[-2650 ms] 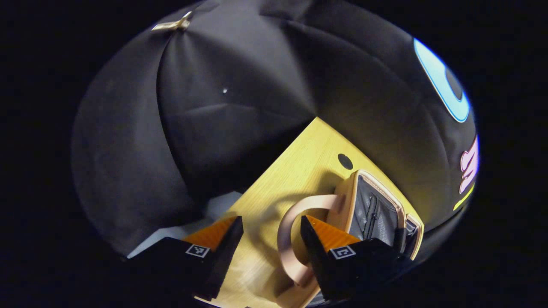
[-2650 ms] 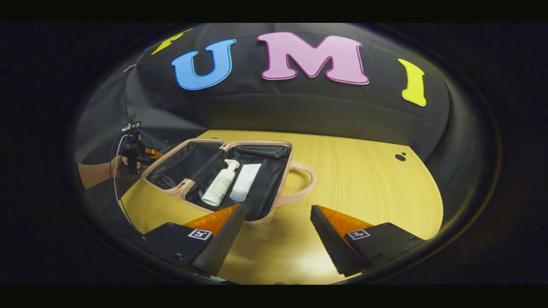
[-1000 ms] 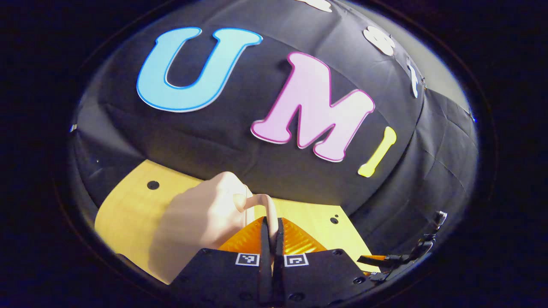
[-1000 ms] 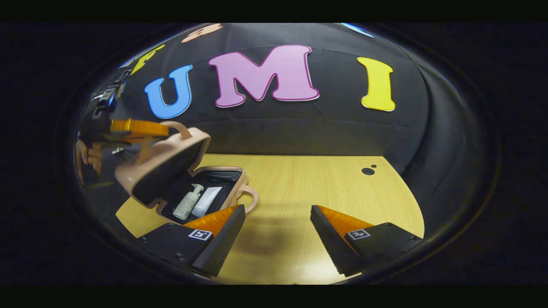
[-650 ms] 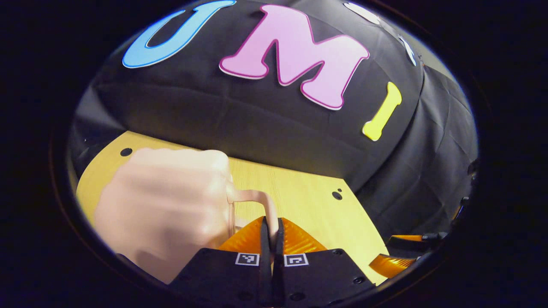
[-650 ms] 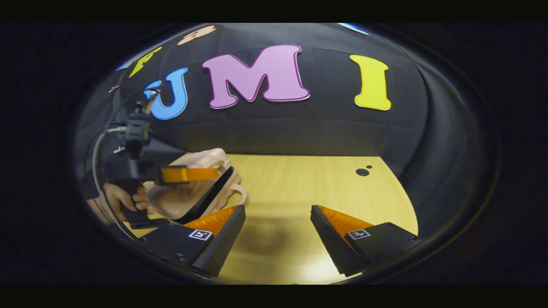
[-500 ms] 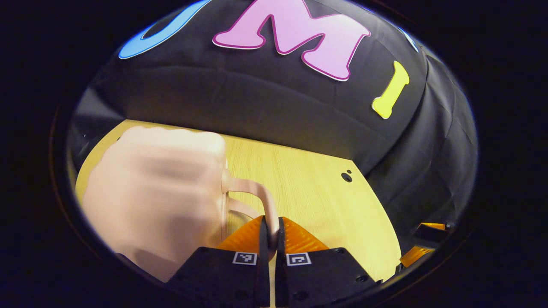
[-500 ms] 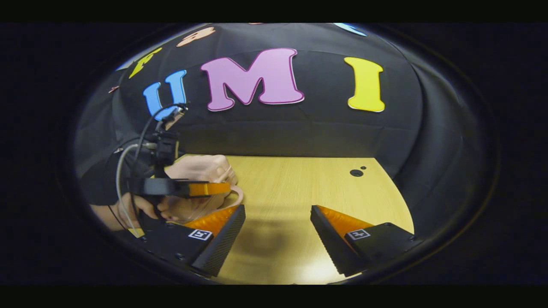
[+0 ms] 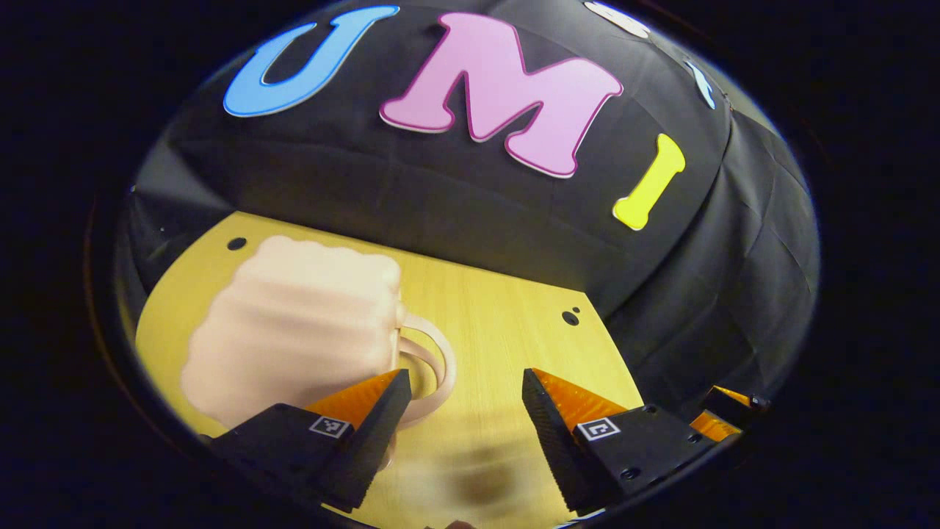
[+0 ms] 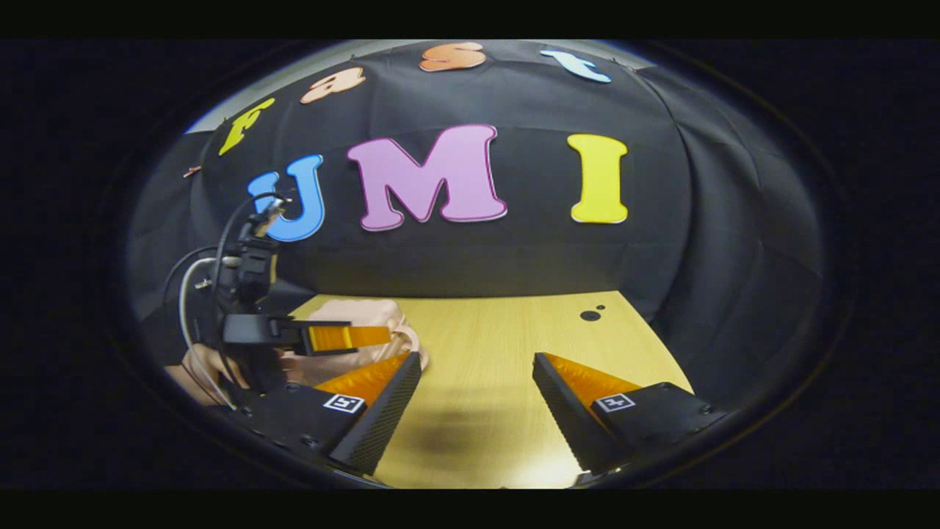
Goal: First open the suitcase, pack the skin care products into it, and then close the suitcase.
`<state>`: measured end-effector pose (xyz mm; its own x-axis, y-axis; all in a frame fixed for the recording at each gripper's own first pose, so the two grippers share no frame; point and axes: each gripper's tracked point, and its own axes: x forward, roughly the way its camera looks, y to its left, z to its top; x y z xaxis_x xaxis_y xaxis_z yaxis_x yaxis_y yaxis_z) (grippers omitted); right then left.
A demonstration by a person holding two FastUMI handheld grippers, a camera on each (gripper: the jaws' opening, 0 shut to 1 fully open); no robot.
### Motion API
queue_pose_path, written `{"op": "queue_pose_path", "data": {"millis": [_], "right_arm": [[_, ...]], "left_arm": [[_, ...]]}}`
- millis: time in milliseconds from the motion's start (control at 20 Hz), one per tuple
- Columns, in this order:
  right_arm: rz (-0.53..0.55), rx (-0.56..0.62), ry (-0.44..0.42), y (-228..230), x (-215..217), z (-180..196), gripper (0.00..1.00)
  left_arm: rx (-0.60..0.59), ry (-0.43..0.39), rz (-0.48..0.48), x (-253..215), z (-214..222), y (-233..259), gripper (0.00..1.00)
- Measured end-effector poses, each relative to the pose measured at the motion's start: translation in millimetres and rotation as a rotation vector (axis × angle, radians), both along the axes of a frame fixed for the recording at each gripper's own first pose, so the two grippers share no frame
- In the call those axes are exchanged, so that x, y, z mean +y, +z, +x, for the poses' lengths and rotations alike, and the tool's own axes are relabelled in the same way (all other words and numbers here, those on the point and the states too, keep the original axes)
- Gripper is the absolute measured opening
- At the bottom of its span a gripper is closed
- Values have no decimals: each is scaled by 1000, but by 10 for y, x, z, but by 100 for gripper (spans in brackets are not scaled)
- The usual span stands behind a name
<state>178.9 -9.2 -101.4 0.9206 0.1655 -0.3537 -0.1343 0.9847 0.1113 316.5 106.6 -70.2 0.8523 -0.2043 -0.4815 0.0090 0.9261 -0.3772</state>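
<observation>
Half a second ago we had the left gripper (image 9: pixel 459 400) pinched tight on the suitcase handle (image 9: pixel 433 367); now its fingers stand wide apart and hold nothing. The suitcase (image 9: pixel 294 323) itself, open with the bottles showing a couple of seconds back, now lies shut on the wooden table (image 9: pixel 514 323), lid down on the base.

In the left gripper view the suitcase is smeared by motion blur, so we cannot make out its seam or zip. Its near lower edge is covered by our left finger (image 9: pixel 367 411), and we would say the handle loop is double, though the blur makes that uncertain. The skin care products are inside and hidden. In the right gripper view the case (image 10: pixel 352 312) is mostly covered by the left gripper (image 10: pixel 345 338) and by the right gripper's own finger (image 10: pixel 382 400); a hand (image 10: pixel 202 364) holding the left tool shows partly at the edge.

The suitcase sits to the left of and ahead of the left gripper, with its handle just beside the left fingertip, perhaps touching it. The right gripper (image 10: pixel 477 397) is also spread open and empty, over bare table, with the suitcase off to its left, beyond its left finger.
</observation>
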Motion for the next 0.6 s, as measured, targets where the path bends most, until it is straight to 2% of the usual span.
{"op": "queue_pose_path", "data": {"millis": [200,250,450,550,600], "right_arm": [[-24,-120,-4,623,170,-268,97],[-19,-147,-2,780,231,-342,97],[-5,-295,2,1438,446,-706,97],[-28,-381,-15,1646,463,-864,100],[-30,-406,-22,1688,483,-981,97]], "left_arm": [[-190,58,226,483,-595,914,96],[-230,71,252,566,-742,1121,96],[-352,156,258,824,-1289,1723,96],[-412,194,240,938,-1576,1848,96],[-432,213,229,961,-1701,1819,96]]}}
